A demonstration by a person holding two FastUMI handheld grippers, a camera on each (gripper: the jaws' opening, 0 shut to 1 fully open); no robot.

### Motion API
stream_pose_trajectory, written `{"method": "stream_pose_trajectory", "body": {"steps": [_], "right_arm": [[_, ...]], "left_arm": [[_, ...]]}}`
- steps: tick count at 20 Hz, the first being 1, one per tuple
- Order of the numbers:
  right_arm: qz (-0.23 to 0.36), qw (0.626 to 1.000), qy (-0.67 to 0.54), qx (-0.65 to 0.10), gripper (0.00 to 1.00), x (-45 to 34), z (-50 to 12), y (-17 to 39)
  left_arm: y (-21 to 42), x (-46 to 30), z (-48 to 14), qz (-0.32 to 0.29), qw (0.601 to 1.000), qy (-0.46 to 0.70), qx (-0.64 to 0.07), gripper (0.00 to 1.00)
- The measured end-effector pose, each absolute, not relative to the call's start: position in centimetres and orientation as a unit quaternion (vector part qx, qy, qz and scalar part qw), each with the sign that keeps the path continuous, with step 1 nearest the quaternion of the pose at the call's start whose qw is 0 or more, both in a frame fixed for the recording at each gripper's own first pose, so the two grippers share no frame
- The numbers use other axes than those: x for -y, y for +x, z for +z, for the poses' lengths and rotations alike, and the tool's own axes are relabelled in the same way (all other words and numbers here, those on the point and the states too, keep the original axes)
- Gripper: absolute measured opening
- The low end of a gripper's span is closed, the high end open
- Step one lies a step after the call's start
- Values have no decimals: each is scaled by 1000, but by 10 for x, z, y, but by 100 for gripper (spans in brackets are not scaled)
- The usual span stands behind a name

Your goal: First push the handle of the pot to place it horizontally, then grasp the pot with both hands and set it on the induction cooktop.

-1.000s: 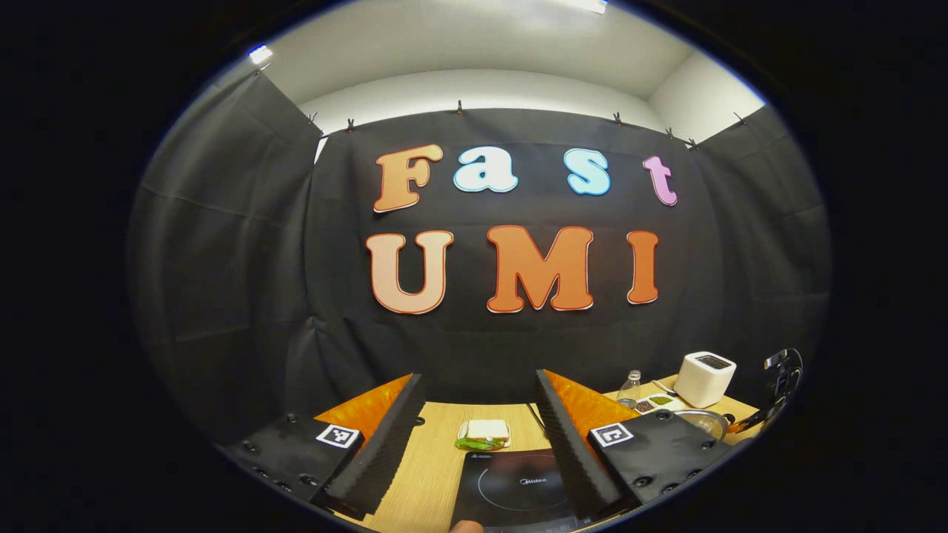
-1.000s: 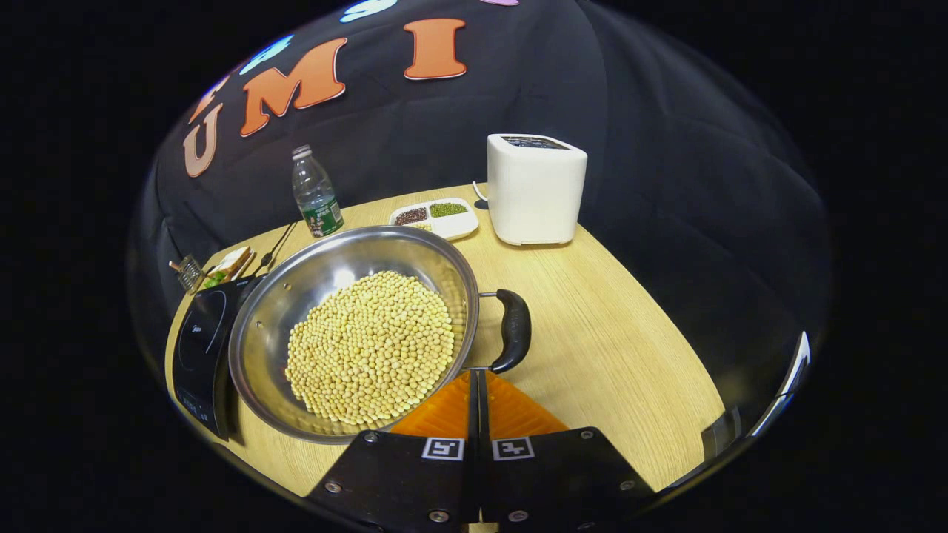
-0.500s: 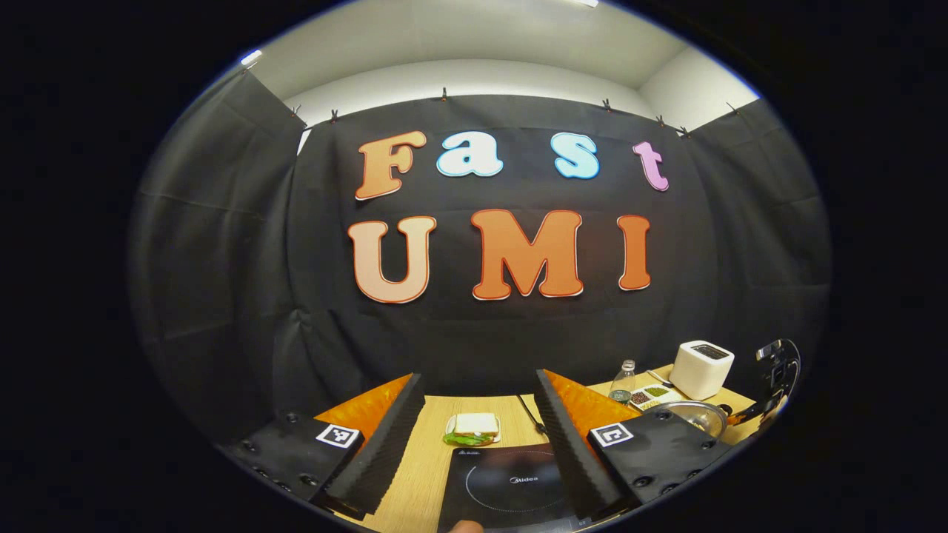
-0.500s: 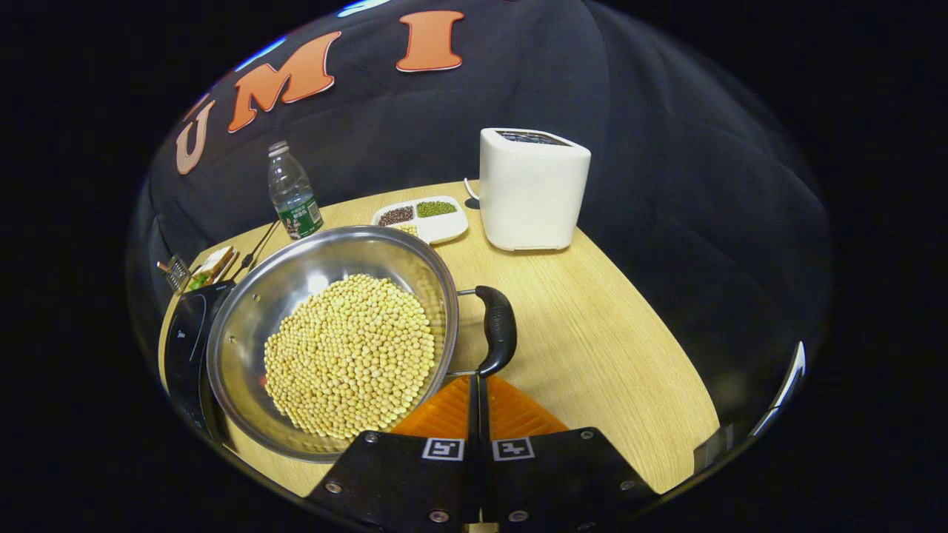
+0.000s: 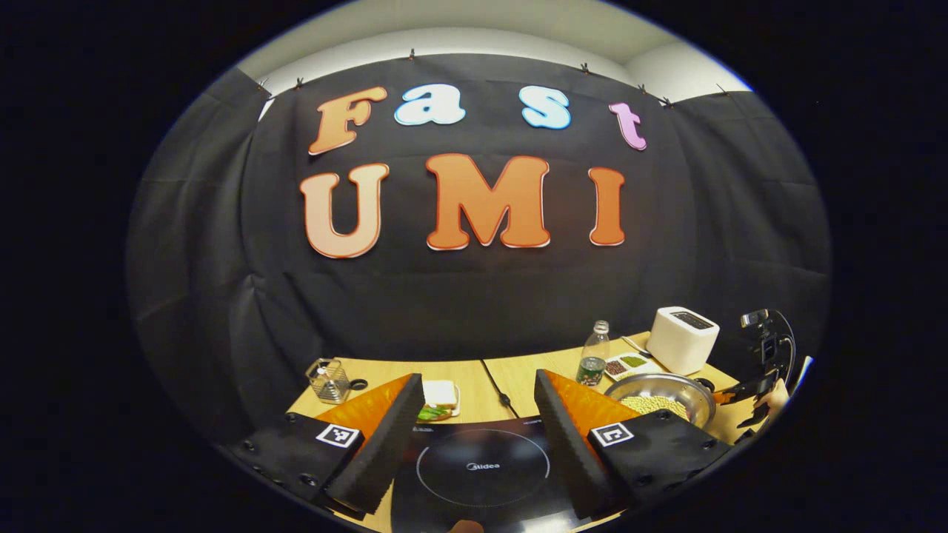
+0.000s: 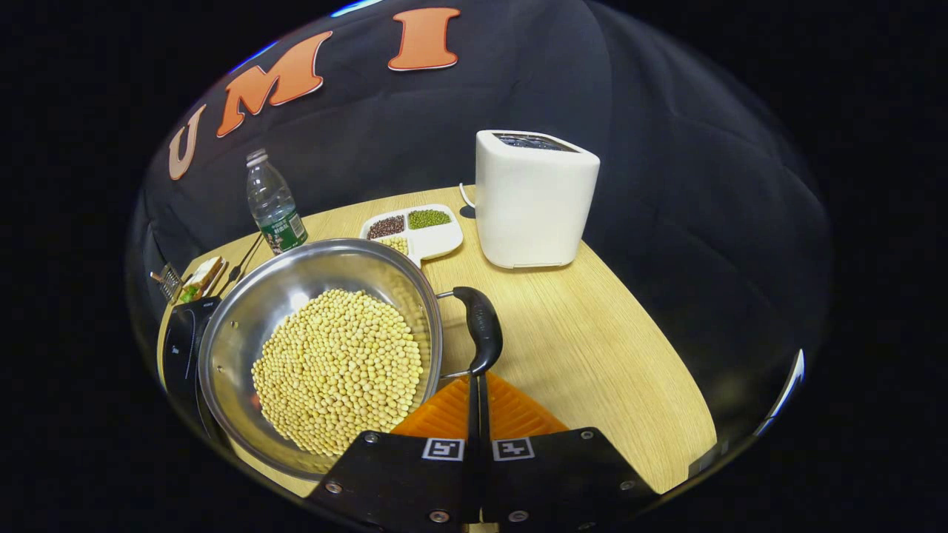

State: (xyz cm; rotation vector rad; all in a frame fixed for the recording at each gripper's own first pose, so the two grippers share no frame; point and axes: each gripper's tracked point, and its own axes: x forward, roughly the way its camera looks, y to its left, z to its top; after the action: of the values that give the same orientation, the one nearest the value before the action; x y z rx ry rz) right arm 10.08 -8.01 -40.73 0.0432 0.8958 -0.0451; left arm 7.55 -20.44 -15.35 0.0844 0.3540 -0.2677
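Round stainless-steel pot point(image 6: 318, 355) on the pale wood-grain table point(image 6: 592, 348), heaped with small yellow beans point(image 6: 337, 370), one curved black handle point(image 6: 480, 329) on thin metal rods just ahead of the right gripper point(image 6: 476, 389), fingers pressed together on nothing. Flat glossy black induction cooktop point(image 5: 481, 470) touching the pot's left side, with one ringed zone, below the left gripper point(image 5: 478, 437), ribbed pads spread apart and empty. Farther back: one boxy white toaster point(image 6: 535, 198), one clear plastic bottle point(image 6: 272, 203), one white divided dish point(image 6: 415, 233) with three bean sorts, one sandwich point(image 5: 438, 396), one wire basket point(image 5: 327, 379).
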Motion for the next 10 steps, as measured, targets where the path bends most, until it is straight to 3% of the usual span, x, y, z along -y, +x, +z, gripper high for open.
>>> {"method": "stream_pose_trajectory", "body": {"steps": [6,8,10], "right_arm": [[-30,897,46,-438,1,89,-404,98],[-46,905,29,-422,7,102,-392,98],[-63,914,13,-402,21,114,-377,101]], "left_arm": [[79,263,-234,-176,950,22,-257,98],[79,282,-259,-188,941,11,-281,98],[74,302,-279,-204,931,4,-303,98]]}}
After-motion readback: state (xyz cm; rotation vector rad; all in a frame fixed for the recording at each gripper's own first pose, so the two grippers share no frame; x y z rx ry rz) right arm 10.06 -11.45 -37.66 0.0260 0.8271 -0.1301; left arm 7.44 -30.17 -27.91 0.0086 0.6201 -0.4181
